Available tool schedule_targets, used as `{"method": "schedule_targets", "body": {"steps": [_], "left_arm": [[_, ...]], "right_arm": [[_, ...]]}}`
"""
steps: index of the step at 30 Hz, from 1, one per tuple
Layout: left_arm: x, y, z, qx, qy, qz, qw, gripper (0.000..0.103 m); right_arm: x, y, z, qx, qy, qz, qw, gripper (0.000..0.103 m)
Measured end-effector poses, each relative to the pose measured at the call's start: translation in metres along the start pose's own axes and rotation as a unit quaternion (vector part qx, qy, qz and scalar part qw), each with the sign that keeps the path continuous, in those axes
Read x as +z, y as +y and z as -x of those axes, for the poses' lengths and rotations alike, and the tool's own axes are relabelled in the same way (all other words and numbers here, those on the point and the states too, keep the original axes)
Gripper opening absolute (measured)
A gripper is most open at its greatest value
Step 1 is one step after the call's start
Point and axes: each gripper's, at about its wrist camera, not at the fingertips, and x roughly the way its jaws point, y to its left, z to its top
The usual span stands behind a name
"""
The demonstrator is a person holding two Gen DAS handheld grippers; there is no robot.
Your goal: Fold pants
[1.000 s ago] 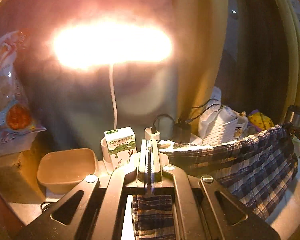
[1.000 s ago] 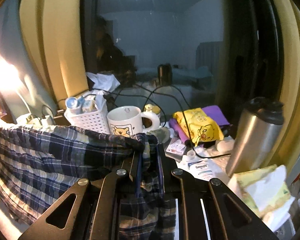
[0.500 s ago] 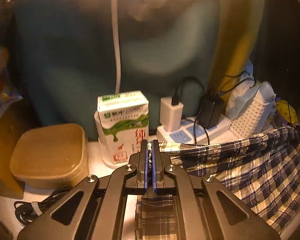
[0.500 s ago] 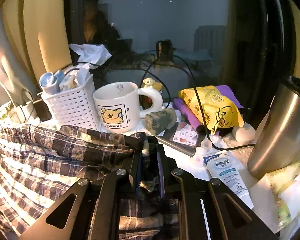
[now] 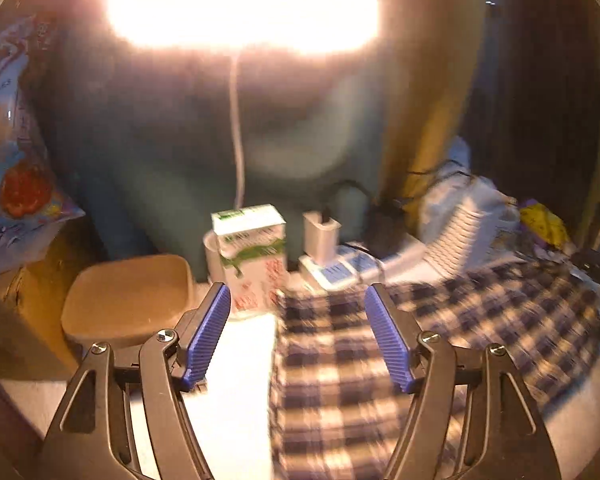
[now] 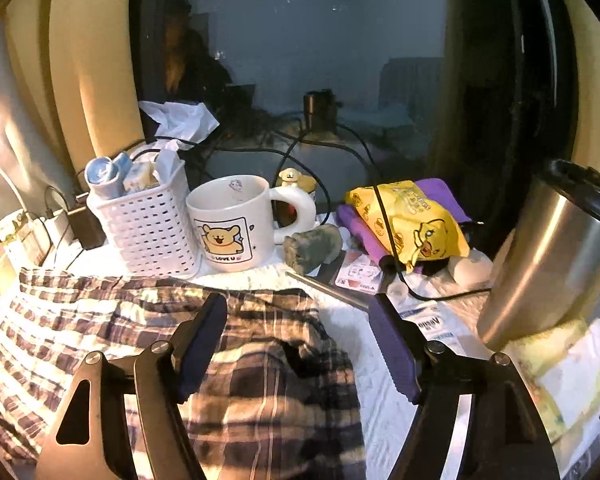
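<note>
Left tool [image 5: 298, 332]: my jaws have just been opening and now stand wide; the plaid cloth lies under and between them, but neither blue pad presses it.
Right tool [image 6: 300, 340]: also just opened, jaws wide, with a rumpled edge of the cloth between them and nothing gripped.
Pants [image 6: 148, 340]: spread on the white desk [image 6: 352, 344], running from under my right tool across to under my left; the picture from my left tool is blurred, so I cannot read the folds there.
Handling, as I judge it: thin, soft and light; it will sag and bunch rather than hold a crease. I would pinch an edge or corner through all layers, one tool at each end, and lay it over low.
Ahead of left tool: a milk carton [image 5: 252, 256] just beyond the left pad, a tan lidded box [image 5: 130, 296] to its left, a plugged power strip [image 5: 340, 270] just past the cloth.
Ahead of right tool: a white basket [image 6: 148, 228] and a bear mug [image 6: 230, 224] just behind the far hem; cables and a yellow packet [image 6: 412, 220] further right.
Right of right tool: a steel flask [image 6: 548, 256], near and tall, the likeliest thing to knock over on a wide swing.
</note>
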Motion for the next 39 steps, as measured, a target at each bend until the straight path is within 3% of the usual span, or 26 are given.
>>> {"method": "schedule_targets", "body": {"steps": [8, 19, 24, 26, 30, 36, 38, 39], "left_arm": [[-0.048, -0.048, 0.042, -0.056, 0.035, -0.015, 0.9977, 0.070], [-0.102, -0.101, 0.064, -0.108, 0.082, -0.019, 0.9906, 0.070], [-0.118, -0.119, 0.060, -0.106, 0.108, -0.048, 0.9873, 0.070], [-0.122, -0.123, 0.059, -0.106, 0.114, -0.056, 0.9862, 0.070], [-0.130, -0.140, 0.055, -0.098, 0.121, -0.096, 0.9831, 0.070], [-0.136, -0.156, 0.039, -0.070, 0.140, -0.143, 0.9774, 0.070], [-0.137, -0.157, 0.037, -0.060, 0.137, -0.152, 0.9769, 0.064], [-0.138, -0.158, 0.035, -0.058, 0.140, -0.156, 0.9761, 0.052]], "right_arm": [[-0.019, -0.013, 0.036, -0.002, 0.003, -0.015, 1.000, 0.075], [-0.057, -0.044, 0.072, -0.010, 0.029, -0.037, 0.999, 0.075], [-0.074, -0.056, 0.073, -0.003, 0.050, -0.054, 0.997, 0.075], [-0.082, -0.057, 0.072, 0.008, 0.059, -0.056, 0.997, 0.069], [-0.095, -0.055, 0.067, 0.034, 0.080, -0.066, 0.994, 0.067], [-0.098, -0.045, 0.057, 0.067, 0.101, -0.072, 0.990, 0.066], [-0.097, -0.043, 0.052, 0.072, 0.108, -0.070, 0.989, 0.066], [-0.097, -0.042, 0.049, 0.076, 0.114, -0.069, 0.988, 0.066]]}}
